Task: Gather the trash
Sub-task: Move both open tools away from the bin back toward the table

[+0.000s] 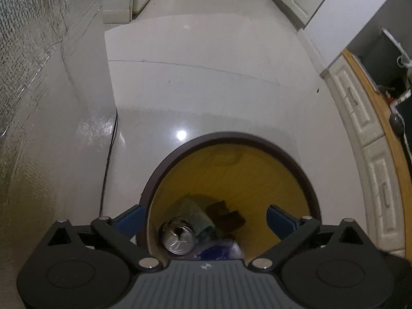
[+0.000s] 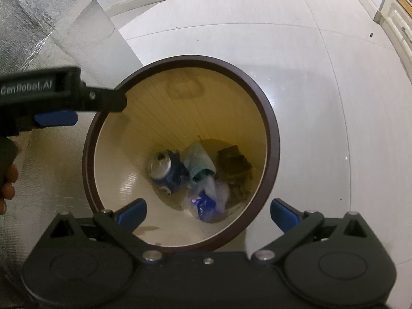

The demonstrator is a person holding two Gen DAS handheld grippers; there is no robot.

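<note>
- We've got both grippers hanging over a round bin with a dark brown rim and a yellowish ribbed inside (image 2: pixel 270 118), which stands on the glossy white tile floor (image 2: pixel 322 77).
- Our right gripper (image 2: pixel 208 212) is spread wide with nothing between its blue-padded fingers (image 2: pixel 132 211), pointing steeply down into the bin's mouth.
- Our left gripper (image 1: pixel 204 219) is also spread wide and empty; in the right wrist view it pokes in from about 9 o'clock, just over the rim, with a bit of a hand (image 2: pixel 7 180) behind it.
- The trash is all down at the bottom of the bin: a dented silver-topped blue drinks can (image 2: pixel 164 168) at roughly 9 o'clock of the pile, a crumpled pale green paper piece (image 2: pixel 198 162) in the middle, a dark brown scrap (image 2: pixel 233 161) at 3 o'clock, and a clear plastic wrapper with blue print (image 2: pixel 208 198) at 6 o'clock.
- The pieces touch or overlap each other.
- A silvery foil-like sheet (image 1: pixel 31 77) covers the left side.
</note>
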